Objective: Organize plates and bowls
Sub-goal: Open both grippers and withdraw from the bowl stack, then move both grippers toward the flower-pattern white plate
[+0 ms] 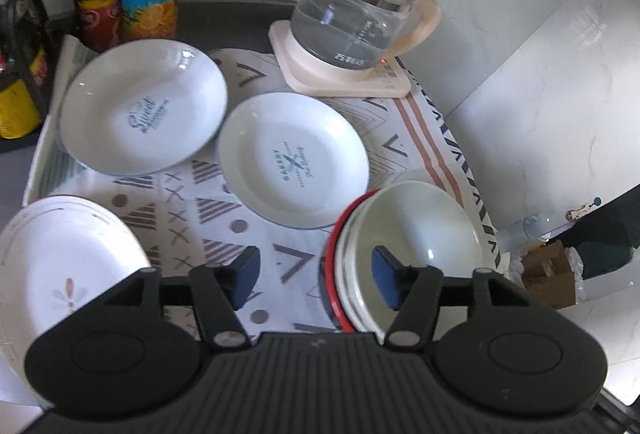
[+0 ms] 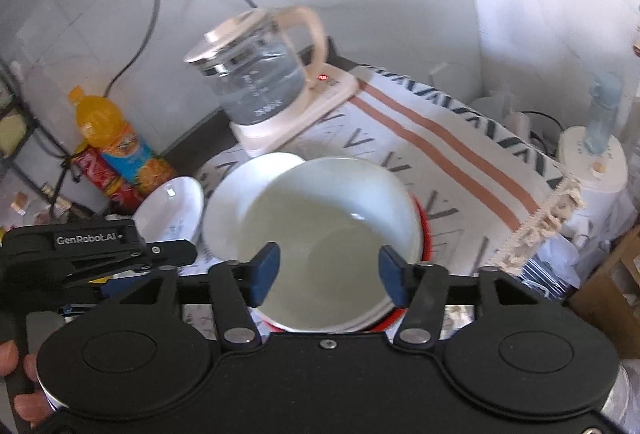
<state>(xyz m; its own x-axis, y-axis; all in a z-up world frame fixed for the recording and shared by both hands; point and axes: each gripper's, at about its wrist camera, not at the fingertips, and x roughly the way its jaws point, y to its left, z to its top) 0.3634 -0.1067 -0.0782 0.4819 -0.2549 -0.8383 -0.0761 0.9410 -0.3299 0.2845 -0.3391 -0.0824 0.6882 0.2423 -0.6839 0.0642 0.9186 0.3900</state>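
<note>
The left gripper (image 1: pixel 316 280) has its jaws apart and holds nothing; the right gripper (image 2: pixel 329 276) is also open and empty. Between and just below them is the stack of white ceramic bowls (image 1: pixel 416 238) on a red-rimmed one. Three white shallow plates (image 1: pixel 294 158) lie beside it on the patterned cloth (image 1: pixel 224 210), and the glass kettle (image 1: pixel 356 14) stands behind.
</note>
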